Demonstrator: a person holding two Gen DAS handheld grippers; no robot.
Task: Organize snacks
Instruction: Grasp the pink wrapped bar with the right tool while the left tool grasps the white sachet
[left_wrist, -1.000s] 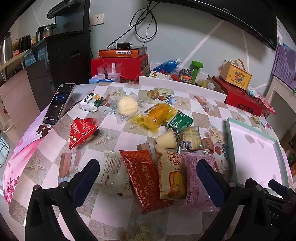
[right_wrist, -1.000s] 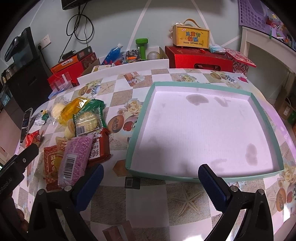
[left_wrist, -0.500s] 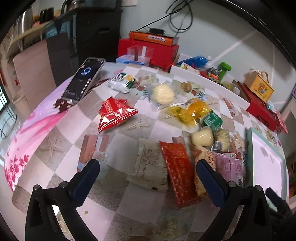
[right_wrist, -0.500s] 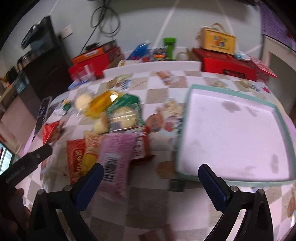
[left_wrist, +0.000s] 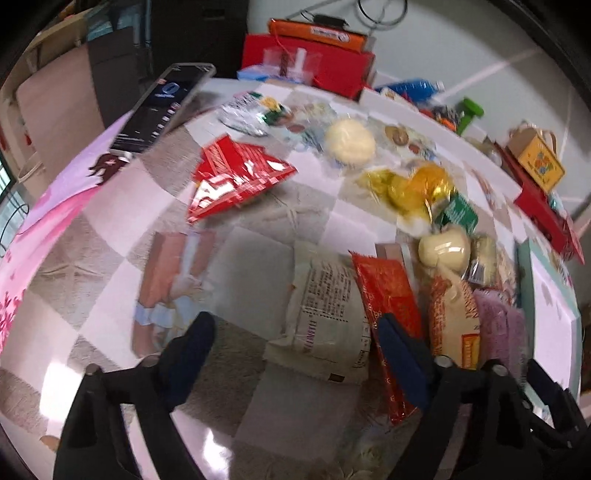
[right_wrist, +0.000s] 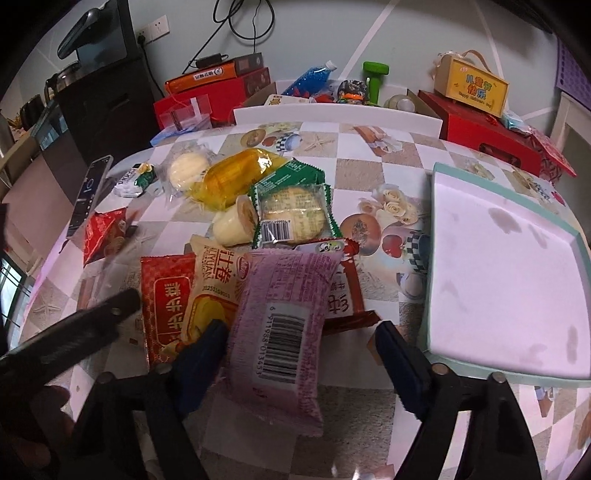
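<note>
Several snack packets lie heaped on the checkered tablecloth. My left gripper (left_wrist: 295, 343) hovers low over a beige printed packet (left_wrist: 325, 314). Its jaws are closing, and the pads stand clear of that packet's sides. The right finger overlaps a long red packet (left_wrist: 388, 295). My right gripper (right_wrist: 301, 339) straddles a pink barcoded packet (right_wrist: 284, 321). Its jaws are closing too, the left pad close to the wrapper and the right pad apart from it. A white tray with a teal rim (right_wrist: 432, 258) lies to the right of the pile.
Farther back lie a red triangular packet (left_wrist: 236, 181), a round pale bun (left_wrist: 349, 140), a yellow wrapped snack (right_wrist: 236, 177), a green biscuit packet (right_wrist: 291, 210) and a pudding cup (right_wrist: 232, 225). A phone (left_wrist: 162, 103) rests at the left edge. Red boxes (right_wrist: 480, 129) line the far side.
Both grippers moved left across the table and sank lower. The right view swung from the tray to the pile, bringing the pink packet between its fingers. Both pairs of fingers stand closer together.
</note>
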